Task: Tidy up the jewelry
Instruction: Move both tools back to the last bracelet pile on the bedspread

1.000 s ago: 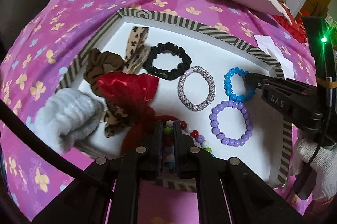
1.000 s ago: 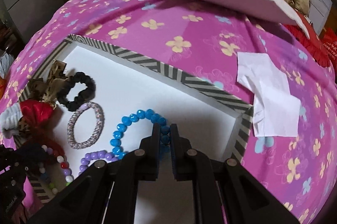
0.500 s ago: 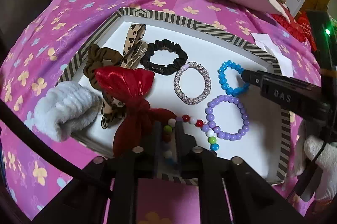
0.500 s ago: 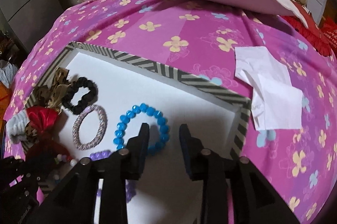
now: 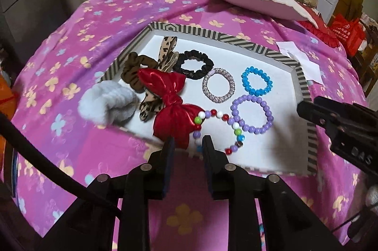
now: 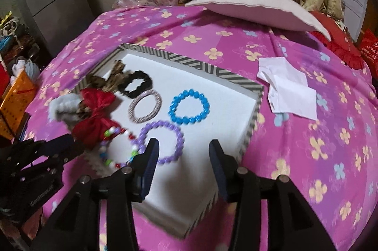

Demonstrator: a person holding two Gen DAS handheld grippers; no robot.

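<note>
Nearest, the left gripper point(image 5: 187, 144) hangs over the tray's near edge, its jaws opening with nothing pressed between the pads; the multicoloured bead bracelet point(image 5: 218, 127) lies flat on the white floor of the tray just beyond the tips, one end of its loop close to the gap. To its right the right gripper point(image 6: 184, 151) hangs above the near right part of the tray, jaws also opening and empty, with bare white tray floor under the gap and the purple bead bracelet point(image 6: 161, 141) just left of its left finger. The striped tray point(image 5: 304, 85) sits on a bed covered by a pink flowered sheet point(image 5: 70, 43). Beyond the purple ring lie the blue bead bracelet point(image 5: 257, 81) and a silvery woven band point(image 5: 218, 85), each apart from the others, then a black scrunchie point(image 5: 193, 64). On the left a red satin bow point(image 5: 169, 101) overlaps leopard and brown scrunchies, and a grey fluffy one point(image 5: 108, 103) straddles the tray's left rim. A crumpled white paper point(image 6: 288, 91) lies on the sheet past the tray's right wall. This looks like a release: to do it well, each gripper should lift straight up, clear of the beads, so neither ring is dragged out of line; the bow pile on the left seems the part still untidy.
</note>
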